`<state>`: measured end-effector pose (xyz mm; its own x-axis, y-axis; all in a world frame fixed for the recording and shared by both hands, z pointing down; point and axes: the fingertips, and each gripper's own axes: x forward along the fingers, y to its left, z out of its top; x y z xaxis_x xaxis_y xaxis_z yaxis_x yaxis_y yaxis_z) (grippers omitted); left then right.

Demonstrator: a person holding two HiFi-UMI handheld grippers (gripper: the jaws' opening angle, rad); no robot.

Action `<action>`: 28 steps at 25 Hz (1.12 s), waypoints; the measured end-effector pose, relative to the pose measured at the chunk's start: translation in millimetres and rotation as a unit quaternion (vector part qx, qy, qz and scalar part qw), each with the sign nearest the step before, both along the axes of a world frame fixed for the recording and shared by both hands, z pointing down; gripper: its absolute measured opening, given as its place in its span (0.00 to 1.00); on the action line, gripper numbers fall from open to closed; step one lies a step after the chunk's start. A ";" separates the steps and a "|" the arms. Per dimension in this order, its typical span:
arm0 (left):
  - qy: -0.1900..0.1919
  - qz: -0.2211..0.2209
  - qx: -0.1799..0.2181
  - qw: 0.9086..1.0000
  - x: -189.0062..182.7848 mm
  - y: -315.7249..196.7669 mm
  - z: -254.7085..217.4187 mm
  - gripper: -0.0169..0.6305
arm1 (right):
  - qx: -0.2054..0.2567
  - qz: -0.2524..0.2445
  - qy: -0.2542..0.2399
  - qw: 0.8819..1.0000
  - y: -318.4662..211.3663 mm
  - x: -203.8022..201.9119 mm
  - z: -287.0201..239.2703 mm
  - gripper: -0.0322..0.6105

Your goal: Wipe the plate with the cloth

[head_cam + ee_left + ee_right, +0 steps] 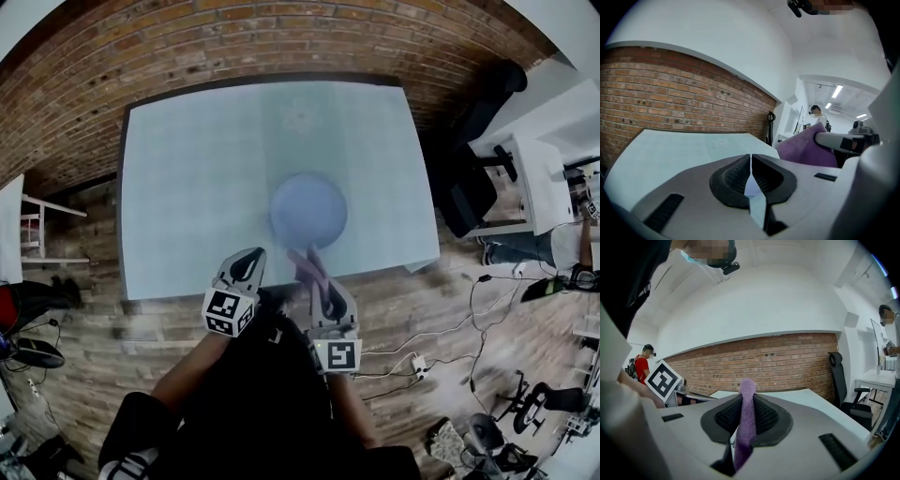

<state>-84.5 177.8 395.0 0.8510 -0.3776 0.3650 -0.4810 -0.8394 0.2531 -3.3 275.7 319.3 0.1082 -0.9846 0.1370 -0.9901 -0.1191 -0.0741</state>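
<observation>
Since the purple cloth (pixel 747 401) is pinched tight in our right gripper (pixel 317 281), bottom centre of the frame, it's just short of the plate (pixel 308 210), which sits mid-frame on the table (pixel 187 169). It's soft and floppy, so we reckon a bunched fold holds best. The plate looks light and could skate. Our left gripper (pixel 247 266) is closed with nothing in it.

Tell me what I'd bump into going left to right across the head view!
rack → left gripper → right gripper, shut on the cloth → chair → desk. The table and plate overlap the grippers sideways, so they are left out.
</observation>
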 end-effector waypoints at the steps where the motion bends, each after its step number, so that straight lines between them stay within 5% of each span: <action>1: 0.001 0.001 -0.005 1.000 3.1 -6.6 3.4 0.09 | -0.003 0.000 0.000 1.000 -6.6 1.2 1.6 0.14; 14: -0.039 0.018 -0.064 0.997 29.1 -74.7 68.6 0.09 | -0.069 -0.008 -0.006 0.998 -76.6 17.2 41.8 0.14; 24: -0.074 -0.043 -0.115 0.990 59.2 -86.1 137.7 0.09 | -0.088 -0.079 -0.008 0.993 -112.7 53.3 84.9 0.14; 28: -0.095 -0.074 -0.167 0.979 60.8 -84.7 167.0 0.10 | -0.100 -0.121 -0.006 0.988 -126.4 62.0 99.0 0.14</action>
<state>-23.7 93.1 561.9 0.7011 -0.3240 0.6353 -0.6554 -0.6437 0.3950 58.7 149.3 418.3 -0.1304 -0.9347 0.3307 -0.9905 0.1082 -0.0848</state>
